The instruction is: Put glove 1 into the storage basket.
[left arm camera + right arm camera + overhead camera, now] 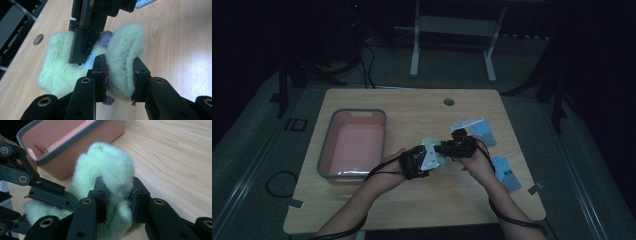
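Note:
A pale green fuzzy cloth item [430,143] with small purple patches hangs just above the middle of the wooden table [412,200], held between both grippers. In the left gripper view, my left gripper [119,65] is shut on a thick fold of the fuzzy item [125,47]. The right gripper's fingers [81,47] come in from the top there and pinch another part. In the right gripper view, my right gripper [117,188] is shut on a bunched lump of the fuzzy item [107,160], with the left gripper [50,193] at the left. From above, the left gripper [432,159] and right gripper [441,148] meet tip to tip.
A pink bin with a grey rim [326,145] stands on the left half of the table, close behind the fuzzy item in the right gripper view [62,147]. Two blue cloth pieces [485,133] [507,173] lie at the right. A round cable hole [449,102] sits near the far edge.

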The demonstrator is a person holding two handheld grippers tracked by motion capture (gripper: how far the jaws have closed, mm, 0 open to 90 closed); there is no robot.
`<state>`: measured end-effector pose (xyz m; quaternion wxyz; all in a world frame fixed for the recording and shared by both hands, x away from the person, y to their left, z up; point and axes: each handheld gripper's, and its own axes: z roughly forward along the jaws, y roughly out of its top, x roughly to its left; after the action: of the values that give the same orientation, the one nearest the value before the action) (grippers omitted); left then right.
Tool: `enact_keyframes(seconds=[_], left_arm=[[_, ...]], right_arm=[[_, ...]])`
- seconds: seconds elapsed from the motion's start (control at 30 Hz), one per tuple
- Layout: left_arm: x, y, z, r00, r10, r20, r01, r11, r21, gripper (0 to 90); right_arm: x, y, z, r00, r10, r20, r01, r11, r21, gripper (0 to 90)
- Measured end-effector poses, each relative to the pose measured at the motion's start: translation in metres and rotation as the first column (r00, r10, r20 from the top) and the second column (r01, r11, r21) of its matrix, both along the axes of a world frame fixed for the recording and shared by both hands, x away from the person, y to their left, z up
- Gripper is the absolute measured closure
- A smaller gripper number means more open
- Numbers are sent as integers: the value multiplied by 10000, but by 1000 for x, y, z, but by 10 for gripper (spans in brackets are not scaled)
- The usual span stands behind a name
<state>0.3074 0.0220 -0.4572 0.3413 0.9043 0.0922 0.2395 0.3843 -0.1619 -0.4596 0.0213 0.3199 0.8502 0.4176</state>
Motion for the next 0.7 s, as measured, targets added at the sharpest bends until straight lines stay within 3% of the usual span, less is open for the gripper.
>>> enact_keyframes(seconds=[0.3,0.47,0.7], left_arm=[[-1,23,11,9994,320,107,-322,9994,153,708],[-2,43,19,9985,527,137,-531,9982,294,708],[-3,65,22,9967,794,182,-800,9963,308,708]], right_arm=[[4,27,12,9994,294,166,-291,9994,-187,707],[7,53,21,9979,584,263,-580,9982,-166,707],[9,76,26,9960,814,372,-806,9965,-224,707]])
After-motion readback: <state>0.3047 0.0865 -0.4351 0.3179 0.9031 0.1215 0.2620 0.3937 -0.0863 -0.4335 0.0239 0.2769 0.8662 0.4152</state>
